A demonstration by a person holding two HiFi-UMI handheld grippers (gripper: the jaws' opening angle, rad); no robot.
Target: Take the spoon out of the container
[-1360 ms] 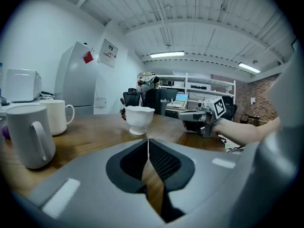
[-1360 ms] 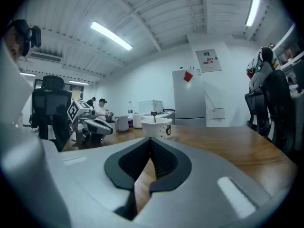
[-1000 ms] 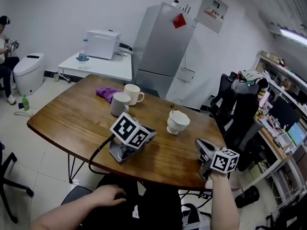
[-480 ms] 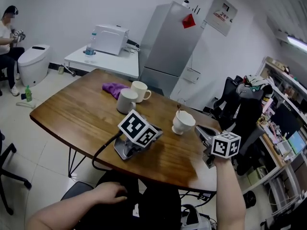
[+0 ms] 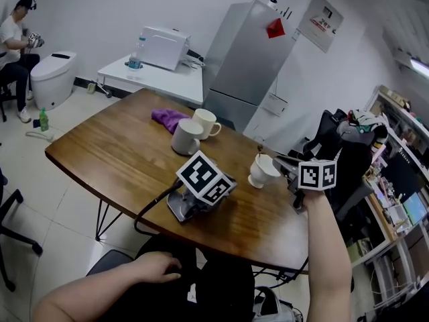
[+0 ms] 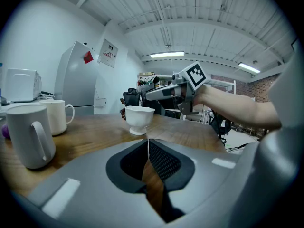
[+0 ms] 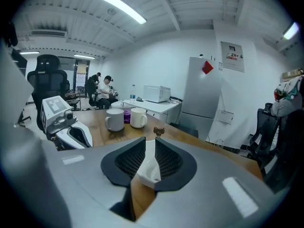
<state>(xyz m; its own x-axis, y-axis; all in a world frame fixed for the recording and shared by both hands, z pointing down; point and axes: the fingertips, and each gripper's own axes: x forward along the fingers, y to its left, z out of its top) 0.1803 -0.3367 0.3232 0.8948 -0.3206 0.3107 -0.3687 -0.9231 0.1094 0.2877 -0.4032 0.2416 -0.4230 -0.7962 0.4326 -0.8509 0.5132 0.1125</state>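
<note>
A white footed cup (image 5: 263, 172) stands on the wooden table (image 5: 114, 156), and a spoon handle (image 5: 259, 150) sticks up out of it. My right gripper (image 5: 279, 162) hovers just right of the cup and points at it. Its jaws have just been opening and stand slightly apart, holding nothing. In the right gripper view the cup (image 7: 150, 169) shows through the gap, with the spoon's ornate top (image 7: 158, 131) above the fingertips. My left gripper (image 5: 230, 184) lies on the table, shut and empty, with no hand on it; its view faces the cup (image 6: 139, 119).
A grey mug (image 5: 185, 138), a white mug (image 5: 205, 122) and a purple cloth (image 5: 167, 118) sit at the table's far side. An office chair (image 5: 338, 146) stands to the right. A fridge (image 5: 244, 59) and a side table are behind. A person sits far left.
My right gripper has risen from the table's near right edge and travelled up to the cup. Its jaws have parted a little. The left gripper has stayed where it lies.
</note>
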